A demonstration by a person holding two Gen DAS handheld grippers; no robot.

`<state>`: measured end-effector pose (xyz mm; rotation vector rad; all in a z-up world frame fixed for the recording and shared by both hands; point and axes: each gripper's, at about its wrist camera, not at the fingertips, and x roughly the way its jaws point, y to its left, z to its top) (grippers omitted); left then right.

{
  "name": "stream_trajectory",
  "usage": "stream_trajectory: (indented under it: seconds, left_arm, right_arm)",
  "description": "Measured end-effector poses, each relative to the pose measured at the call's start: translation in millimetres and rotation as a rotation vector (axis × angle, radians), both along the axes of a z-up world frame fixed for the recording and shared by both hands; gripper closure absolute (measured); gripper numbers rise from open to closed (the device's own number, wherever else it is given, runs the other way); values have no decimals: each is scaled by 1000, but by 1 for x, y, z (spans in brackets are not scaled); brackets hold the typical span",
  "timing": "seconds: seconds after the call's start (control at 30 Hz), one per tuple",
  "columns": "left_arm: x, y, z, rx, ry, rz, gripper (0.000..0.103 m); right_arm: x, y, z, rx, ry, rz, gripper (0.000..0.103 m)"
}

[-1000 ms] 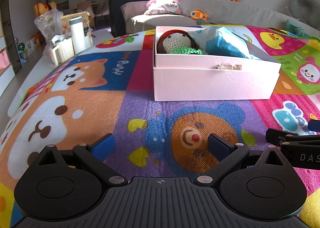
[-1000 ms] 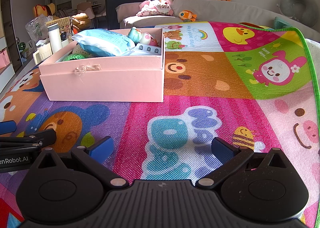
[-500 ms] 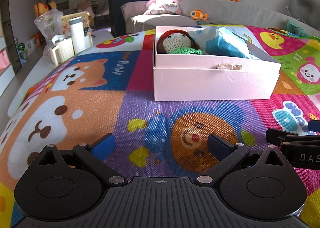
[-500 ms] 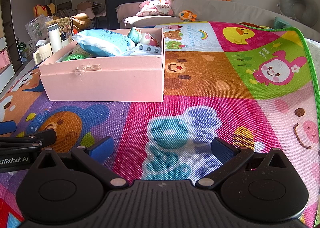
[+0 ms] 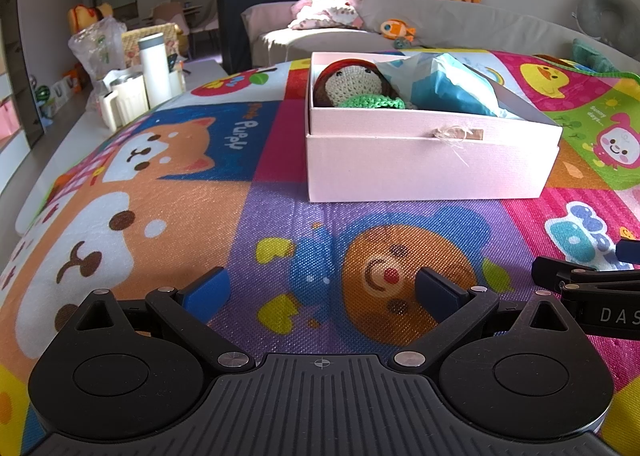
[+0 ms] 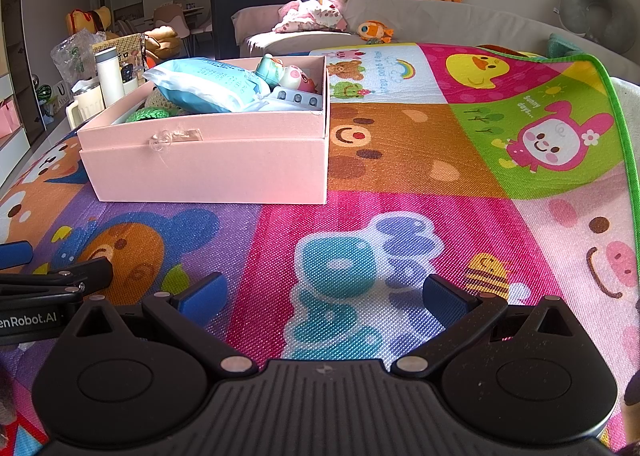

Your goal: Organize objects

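**Both grippers idling low over the play mat, box already filled**

The left gripper [image 5: 320, 292] is hovering just above the colourful cartoon-printed foam play mat [image 5: 168, 191], its blue-padded fingers [image 5: 206, 288] standing spread wide with nothing between them. The right gripper [image 6: 320, 296] is sitting beside it in the same posture, fingers parted and gripping nothing, over the pink panel of the mat.

The pale pink rectangular cardboard box [image 6: 208, 163] is lying open on the mat ahead of both grippers, well apart from them. Inside it, a crocheted doll with a brown and red head and green collar [image 5: 352, 85] is resting at the left end, touching a light blue crinkled plastic packet [image 6: 208, 85] that is filling the middle. At the right end, a small teal and pink plastic toy figure [image 6: 286, 73] is leaning against the far wall, above what is possibly a white toy with round grey buttons [image 6: 298, 99], though it is too hidden to name.

Behind the mat, a grey sofa [image 6: 460, 21] is carrying several plush toys.
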<state>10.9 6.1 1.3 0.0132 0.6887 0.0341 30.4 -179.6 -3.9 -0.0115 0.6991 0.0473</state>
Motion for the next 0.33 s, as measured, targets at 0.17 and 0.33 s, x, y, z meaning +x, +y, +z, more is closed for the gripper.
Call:
stream_trajectory:
  seconds: [0.17,0.33]
  left_arm:
    - [0,0,0,-1,0,0,1]
    - [0,0,0,-5,0,0,2]
  right_arm:
    - [0,0,0,0,0,0,0]
    - [0,0,0,0,0,0,0]
